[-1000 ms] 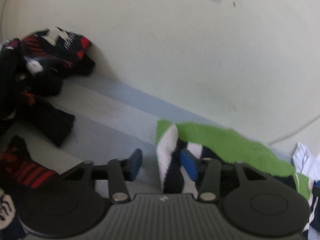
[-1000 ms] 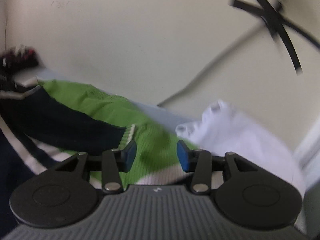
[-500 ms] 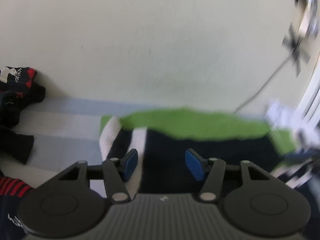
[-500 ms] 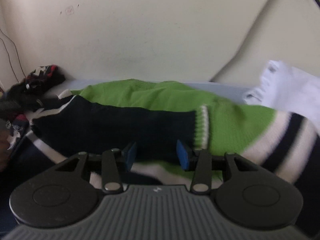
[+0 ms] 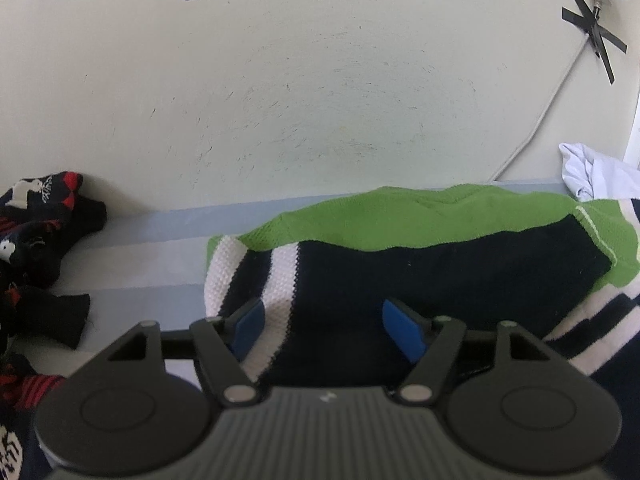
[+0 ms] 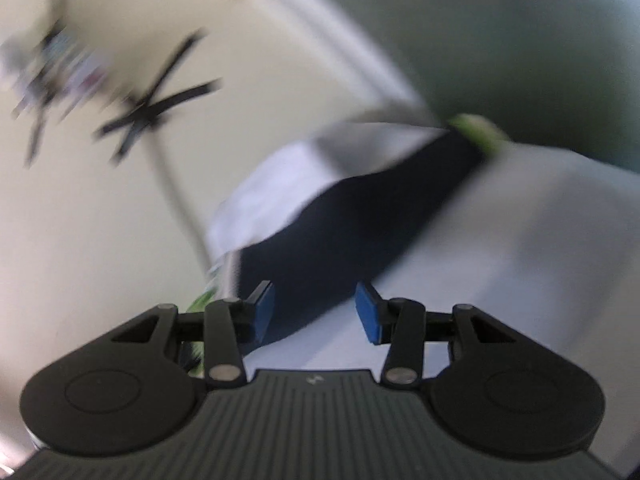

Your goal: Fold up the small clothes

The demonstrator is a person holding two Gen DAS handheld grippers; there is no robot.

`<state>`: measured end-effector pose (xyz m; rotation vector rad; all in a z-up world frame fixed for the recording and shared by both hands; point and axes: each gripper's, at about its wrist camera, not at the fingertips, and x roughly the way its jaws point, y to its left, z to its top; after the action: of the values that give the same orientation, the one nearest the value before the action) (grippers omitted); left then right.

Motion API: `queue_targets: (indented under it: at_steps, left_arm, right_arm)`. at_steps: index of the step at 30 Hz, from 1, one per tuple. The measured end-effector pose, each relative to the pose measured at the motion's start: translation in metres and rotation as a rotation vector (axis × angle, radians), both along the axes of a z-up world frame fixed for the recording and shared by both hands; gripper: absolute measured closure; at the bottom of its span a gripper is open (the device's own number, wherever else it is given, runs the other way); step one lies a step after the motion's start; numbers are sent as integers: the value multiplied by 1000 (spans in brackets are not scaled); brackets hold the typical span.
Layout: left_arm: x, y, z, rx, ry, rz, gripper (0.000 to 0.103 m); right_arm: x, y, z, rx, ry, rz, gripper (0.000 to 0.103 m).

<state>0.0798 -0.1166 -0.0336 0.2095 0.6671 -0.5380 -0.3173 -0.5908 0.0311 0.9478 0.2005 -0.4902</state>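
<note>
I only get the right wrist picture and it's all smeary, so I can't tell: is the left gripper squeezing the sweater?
Observer: No. In the left wrist view the left gripper is open, jaws wide apart, with the green, navy and white sweater lying in front of it.
Operator: Are there more clothes over there?
Observer: Yes. A pile of dark clothes with red and white patterns sits against the wall, left of the sweater and apart from it.

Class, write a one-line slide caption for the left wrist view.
Open left gripper poised over a green, navy and white striped sweater on the bed, dark patterned clothes piled at left.
</note>
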Motion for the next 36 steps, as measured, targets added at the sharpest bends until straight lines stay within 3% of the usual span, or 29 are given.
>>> queue_targets:
  at_steps: [4, 7, 9, 11, 14, 16, 19, 23, 26, 29, 32, 34, 36]
  left_arm:
    - [0, -2, -1, 3, -1, -3, 31]
    - [1, -2, -2, 1, 2, -9, 22]
    - [1, -1, -1, -2, 6, -10, 22]
    - [2, -1, -2, -9, 6, -8, 22]
    - [2, 6, 2, -53, -7, 6, 19]
    - [5, 16, 9, -125, 0, 19, 13]
    - [14, 38, 22, -269, 39, 42, 12]
    - [23, 72, 35, -420, 53, 96, 10]
    - [31, 90, 36, -481, 61, 145, 10]
    - [42, 100, 31, -520, 107, 166, 10]
    - [46, 96, 26, -496, 120, 162, 10]
    - [47, 88, 23, -472, 117, 143, 10]
    - [46, 83, 20, -452, 124, 122, 10]
  right_arm:
    - [9, -24, -15, 100, 15, -126, 57]
    - [13, -38, -19, 125, -38, -178, 59]
    - [21, -49, -19, 106, -34, -191, 66]
    - [29, -58, -21, 99, -9, -213, 95]
    - [19, -55, -15, 94, -27, -232, 95]
    - [20, -35, 8, -23, -53, -208, 95]
    - [42, 7, 63, -231, -96, -87, 95]
    - [110, 86, 133, -476, -157, 169, 95]
    - [174, 153, 154, -589, -190, 390, 95]
    - [238, 221, 140, -628, -165, 604, 94]
    - [291, 268, 92, -630, -14, 844, 86]
    - [297, 267, 65, -599, 61, 884, 86]
    - [283, 239, 56, -567, 38, 826, 84]
